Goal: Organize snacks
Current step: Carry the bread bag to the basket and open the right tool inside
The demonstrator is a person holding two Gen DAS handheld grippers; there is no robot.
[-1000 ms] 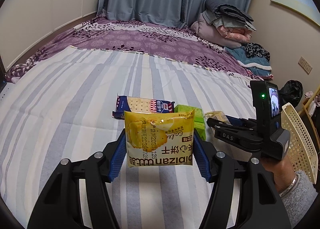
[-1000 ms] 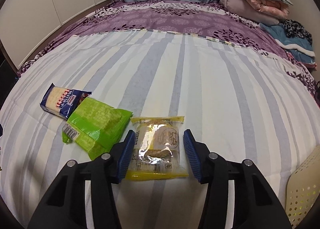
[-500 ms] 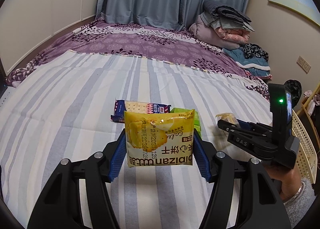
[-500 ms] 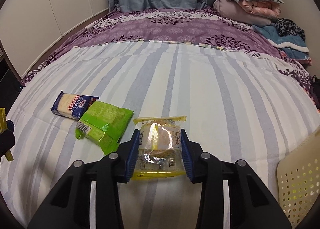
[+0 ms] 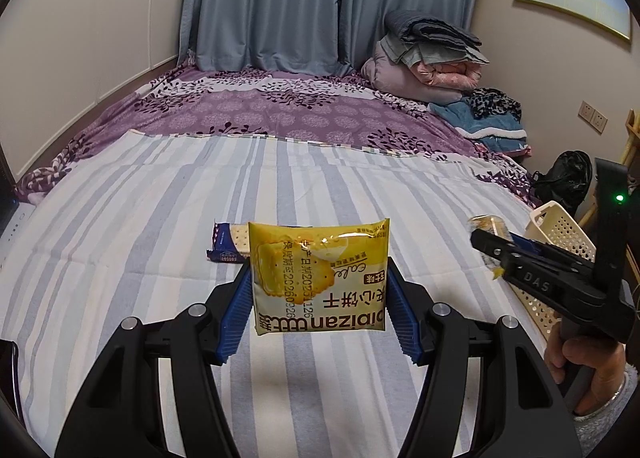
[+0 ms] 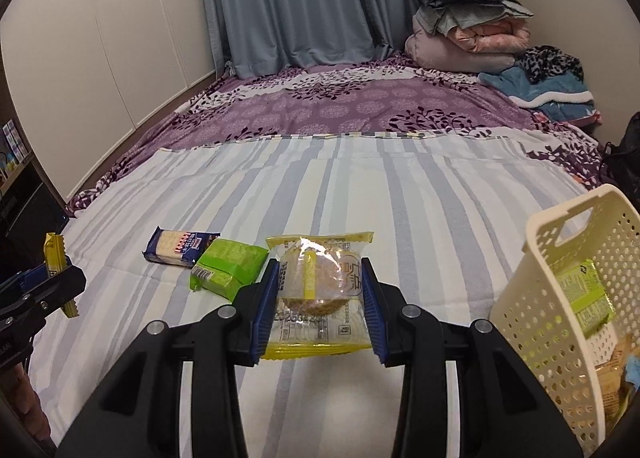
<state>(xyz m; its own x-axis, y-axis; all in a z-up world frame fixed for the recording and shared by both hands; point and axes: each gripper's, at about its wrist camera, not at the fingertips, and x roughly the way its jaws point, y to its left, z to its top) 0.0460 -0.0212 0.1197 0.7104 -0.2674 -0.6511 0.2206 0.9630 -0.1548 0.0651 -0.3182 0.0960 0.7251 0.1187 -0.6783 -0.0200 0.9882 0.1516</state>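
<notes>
Left wrist view: the left gripper (image 5: 320, 290) clamps a yellow cracker packet (image 5: 319, 278) by its side edges above the bed (image 5: 120, 226); it looks light, crinkly, brittle inside.

Right wrist view: the right gripper (image 6: 318, 310) pinches a clear cake packet (image 6: 318, 290), soft and crushable, near the basket (image 6: 532, 298).

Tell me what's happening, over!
Left claw shut on yellow cracker pack. Right claw shut on clear cake packet. Basket right, nothing blocking.

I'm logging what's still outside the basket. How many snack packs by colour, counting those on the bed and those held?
Yellow: 2, the cracker pack in the left hand-held gripper and the clear-windowed cake pack in the right hand-held gripper
Green: 1, green pack on the bed
Blue: 1, blue cracker pack on the bed
Total: 4
</notes>
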